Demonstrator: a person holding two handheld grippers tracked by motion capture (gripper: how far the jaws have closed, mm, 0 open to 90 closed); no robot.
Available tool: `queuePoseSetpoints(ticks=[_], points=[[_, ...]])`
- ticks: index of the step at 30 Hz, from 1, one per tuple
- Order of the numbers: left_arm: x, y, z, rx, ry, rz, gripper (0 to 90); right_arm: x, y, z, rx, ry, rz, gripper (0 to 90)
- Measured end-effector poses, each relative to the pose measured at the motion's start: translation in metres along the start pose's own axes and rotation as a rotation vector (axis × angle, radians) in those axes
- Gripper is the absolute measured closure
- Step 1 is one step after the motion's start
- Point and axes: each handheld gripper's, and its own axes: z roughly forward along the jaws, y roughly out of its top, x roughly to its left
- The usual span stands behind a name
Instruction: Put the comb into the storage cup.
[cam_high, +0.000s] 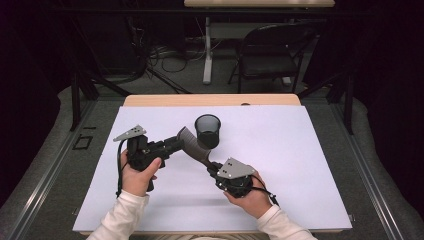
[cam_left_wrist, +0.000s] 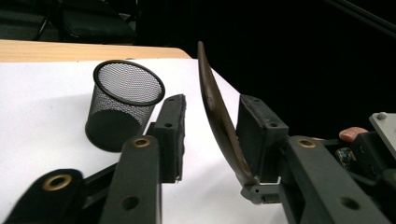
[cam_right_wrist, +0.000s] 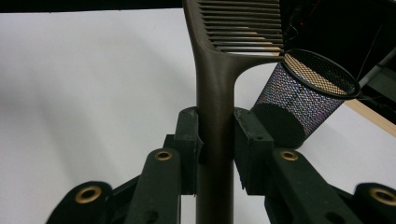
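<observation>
A dark brown comb (cam_high: 192, 142) is held above the white sheet, beside a black mesh cup (cam_high: 208, 131). My right gripper (cam_high: 212, 166) is shut on the comb's handle (cam_right_wrist: 215, 116), and both pads press its sides in the right gripper view. My left gripper (cam_high: 176, 143) comes in from the left around the toothed end. In the left gripper view the comb (cam_left_wrist: 219, 112) stands edge-on between the jaws. It lies close against the right pad, with a clear gap to the left pad, so the left gripper (cam_left_wrist: 212, 105) is open. The mesh cup (cam_left_wrist: 121, 105) stands upright just behind.
A white sheet (cam_high: 280, 165) covers most of the wooden table (cam_high: 210, 100). Beyond the far edge stand a black folding chair (cam_high: 270, 55) and a desk leg with loose cables on the floor. Dark curtains close off both sides.
</observation>
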Motion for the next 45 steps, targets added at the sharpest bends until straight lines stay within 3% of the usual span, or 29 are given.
queuePoseSetpoints(ticks=[6,18,29,40,45], points=[[0.002,0.001,0.003,0.023,-0.033,-0.052,66.6,0.001,0.0,0.0,0.0,0.003,-0.001,72.6],[0.001,0.002,0.003,0.008,-0.018,-0.071,76.8,0.002,-0.002,0.002,0.0,0.004,-0.003,72.6],[0.008,0.0,0.003,-0.001,-0.078,-0.148,80.9,0.004,-0.003,0.003,-0.004,-0.002,-0.003,72.6],[0.01,-0.001,0.003,0.003,-0.095,-0.171,82.8,0.004,-0.004,0.005,0.001,0.0,-0.003,72.5],[0.013,-0.001,0.003,0.007,-0.117,-0.207,83.8,0.005,-0.005,0.006,0.002,-0.003,-0.005,72.5]])
